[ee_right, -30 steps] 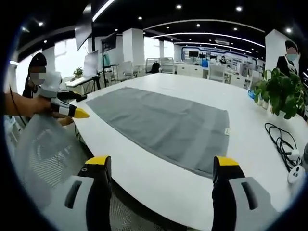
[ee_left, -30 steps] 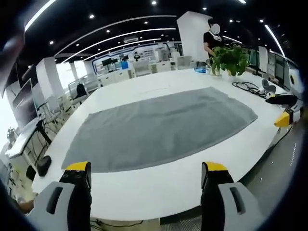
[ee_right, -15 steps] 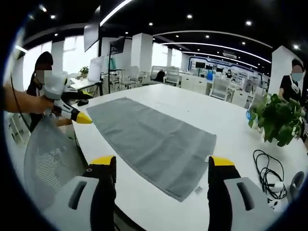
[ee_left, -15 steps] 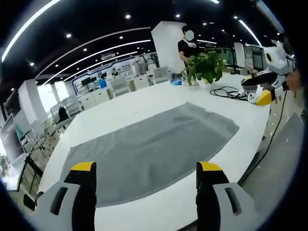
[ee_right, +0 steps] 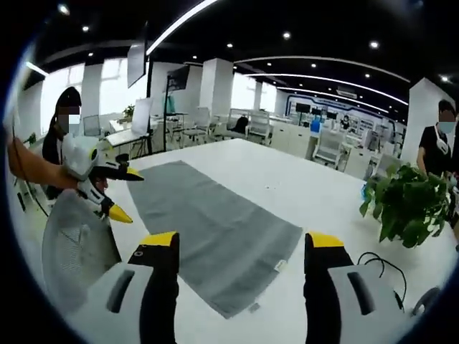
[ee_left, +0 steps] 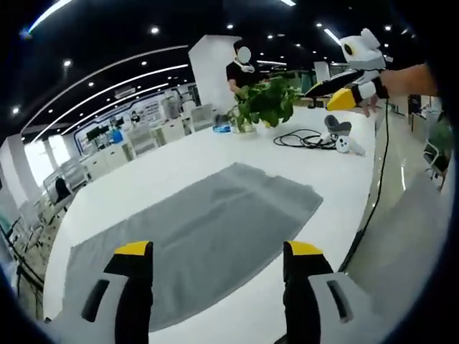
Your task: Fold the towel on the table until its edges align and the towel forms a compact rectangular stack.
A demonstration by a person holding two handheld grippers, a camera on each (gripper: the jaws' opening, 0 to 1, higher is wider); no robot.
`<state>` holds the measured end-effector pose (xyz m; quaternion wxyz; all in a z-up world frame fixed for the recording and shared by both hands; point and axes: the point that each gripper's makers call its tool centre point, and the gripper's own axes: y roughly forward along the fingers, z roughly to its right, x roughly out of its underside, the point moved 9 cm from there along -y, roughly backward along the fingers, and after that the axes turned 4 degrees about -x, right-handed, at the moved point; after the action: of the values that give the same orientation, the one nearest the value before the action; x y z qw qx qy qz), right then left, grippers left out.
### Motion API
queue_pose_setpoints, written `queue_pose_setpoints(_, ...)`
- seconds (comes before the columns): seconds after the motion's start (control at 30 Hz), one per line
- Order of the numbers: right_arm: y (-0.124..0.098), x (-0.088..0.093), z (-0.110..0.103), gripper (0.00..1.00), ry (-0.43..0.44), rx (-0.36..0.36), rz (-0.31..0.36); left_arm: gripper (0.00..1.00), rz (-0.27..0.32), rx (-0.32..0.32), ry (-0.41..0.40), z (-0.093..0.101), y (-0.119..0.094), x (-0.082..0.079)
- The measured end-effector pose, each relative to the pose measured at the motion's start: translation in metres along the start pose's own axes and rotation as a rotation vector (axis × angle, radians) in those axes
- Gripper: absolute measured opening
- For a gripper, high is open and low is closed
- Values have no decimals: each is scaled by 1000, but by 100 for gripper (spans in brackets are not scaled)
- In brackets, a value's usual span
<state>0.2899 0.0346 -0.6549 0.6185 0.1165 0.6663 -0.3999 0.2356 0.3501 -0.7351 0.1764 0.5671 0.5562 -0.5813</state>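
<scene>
A grey towel (ee_left: 193,240) lies spread flat on the white table (ee_left: 165,168); in the right gripper view the same towel (ee_right: 208,226) runs from far left toward a near corner with small labels. My left gripper (ee_left: 215,252) stands open above the towel's near edge, nothing between its jaws. My right gripper (ee_right: 240,244) is open too, over the towel's near end. The right gripper also shows in the left gripper view (ee_left: 343,93), held up at the right by a hand. The left gripper appears in the right gripper view (ee_right: 118,193) at the left, open.
A potted green plant (ee_left: 267,100) and a coil of black cable with a white adapter (ee_left: 315,140) sit at the table's far right end. One person stands behind the plant (ee_left: 240,68). A mesh chair back (ee_right: 75,240) is beside the table. Desks and chairs fill the room behind.
Both views have swung: the left camera has turned toward the plant end, the right camera has moved closer over the towel's corner. The towel lies flat as before. Both grippers stay open.
</scene>
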Motion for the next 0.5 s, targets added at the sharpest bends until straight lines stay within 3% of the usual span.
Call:
queue_pose_setpoints(0.33,20,12,39,64,9,13,-27,71,29,132,43,46,26,-33)
queue_pose_setpoints(0.5,38,18,61,60,-51,13,-78,69,27,180,101,67,40,-43)
